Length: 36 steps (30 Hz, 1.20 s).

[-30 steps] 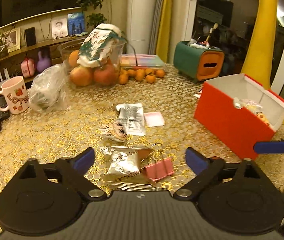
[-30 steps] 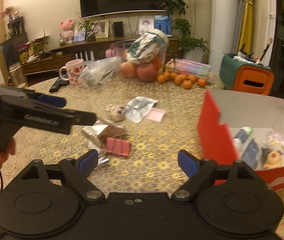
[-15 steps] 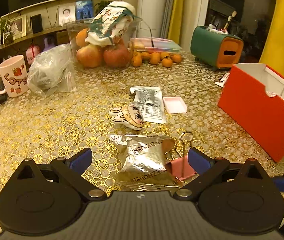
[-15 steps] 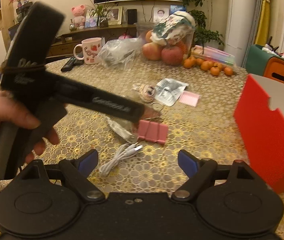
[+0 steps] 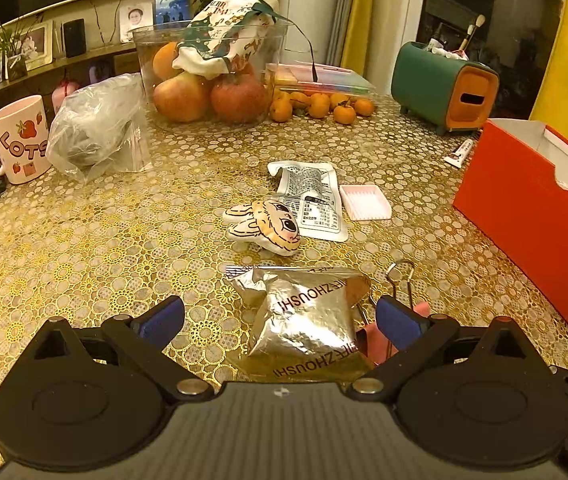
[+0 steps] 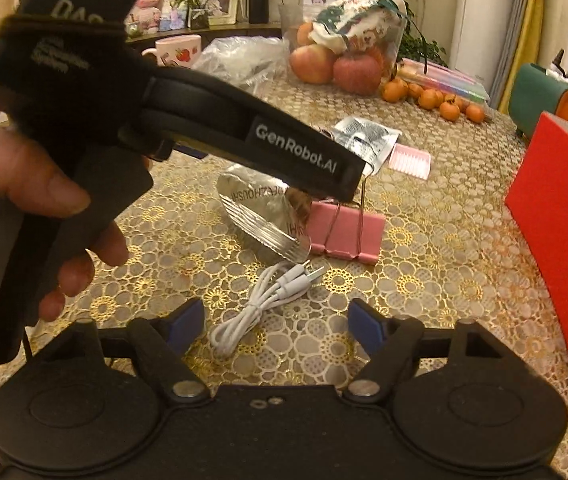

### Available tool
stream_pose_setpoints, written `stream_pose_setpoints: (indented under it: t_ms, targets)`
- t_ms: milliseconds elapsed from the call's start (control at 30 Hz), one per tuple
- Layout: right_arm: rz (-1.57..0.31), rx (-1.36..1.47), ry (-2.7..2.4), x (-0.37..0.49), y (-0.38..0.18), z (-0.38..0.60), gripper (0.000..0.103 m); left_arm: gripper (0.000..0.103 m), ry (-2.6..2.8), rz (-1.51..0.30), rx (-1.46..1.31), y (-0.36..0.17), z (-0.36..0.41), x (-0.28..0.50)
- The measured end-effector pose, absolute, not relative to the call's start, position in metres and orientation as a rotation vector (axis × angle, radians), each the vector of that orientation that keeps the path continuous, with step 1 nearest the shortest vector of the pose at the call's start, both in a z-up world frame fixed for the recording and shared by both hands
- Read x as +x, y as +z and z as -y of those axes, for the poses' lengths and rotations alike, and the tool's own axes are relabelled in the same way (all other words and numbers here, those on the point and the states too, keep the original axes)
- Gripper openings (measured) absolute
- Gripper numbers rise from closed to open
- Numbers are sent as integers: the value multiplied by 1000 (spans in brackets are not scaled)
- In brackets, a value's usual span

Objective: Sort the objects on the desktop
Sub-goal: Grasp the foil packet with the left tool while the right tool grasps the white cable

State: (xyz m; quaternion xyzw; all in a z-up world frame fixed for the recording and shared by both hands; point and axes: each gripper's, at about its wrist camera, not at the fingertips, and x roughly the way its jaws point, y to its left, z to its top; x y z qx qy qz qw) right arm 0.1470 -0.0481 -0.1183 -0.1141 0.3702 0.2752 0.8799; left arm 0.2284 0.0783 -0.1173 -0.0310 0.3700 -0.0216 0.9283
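Right wrist view: right tool [image 6: 276, 326] closing, nothing gripped, above cable [image 6: 262, 292] near surface's [image 6: 423, 280] front edge; left tool [image 5: 280, 318] released, straddling foil packet [image 5: 307, 316]; lower squarely before clenching.

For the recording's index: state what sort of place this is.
Most likely a home living or dining room: a table with a gold lace cloth carries a fruit bowl and a mug, with framed photos on a shelf behind.
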Motion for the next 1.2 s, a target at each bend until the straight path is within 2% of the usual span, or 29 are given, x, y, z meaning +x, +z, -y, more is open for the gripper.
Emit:
stream_pose_setpoints:
  t_ms: [100, 167, 467, 567, 633, 733, 800, 1000, 1033, 1067, 1200]
  targets:
    - [-762, -230, 567, 149, -119, 46, 71, 102, -41, -756, -74, -120, -80, 230]
    - [-757, -224, 558, 150, -119, 46, 63, 102, -31, -750, -72, -121, -80, 230]
    - [-740, -219, 548, 150, -118, 49, 54, 101, -11, -750, -61, -125, -84, 232]
    - [-738, -218, 547, 151, -119, 48, 53, 93, -22, -756, -61, -129, -82, 234]
    - [-740, -213, 544, 151, -118, 48, 50, 82, -40, -759, -61, -130, -80, 235]
    - [-737, -217, 547, 151, -118, 48, 42, 68, -54, -758, -57, -131, -77, 233]
    - [-736, -218, 546, 151, -118, 49, 35, 62, -58, -753, -56, -131, -74, 232]
    - [-752, -192, 547, 153, -116, 54, 29, 53, -58, -756, -100, -129, -77, 227]
    - [-752, -192, 543, 153, -115, 56, 18, 53, -56, -757, -110, -128, -78, 226]
    - [-755, -188, 541, 153, -115, 57, 16, 53, -57, -759, -120, -128, -79, 225]
    - [-761, -172, 528, 153, -114, 66, 15, 51, -48, -758, -140, -126, -80, 217]
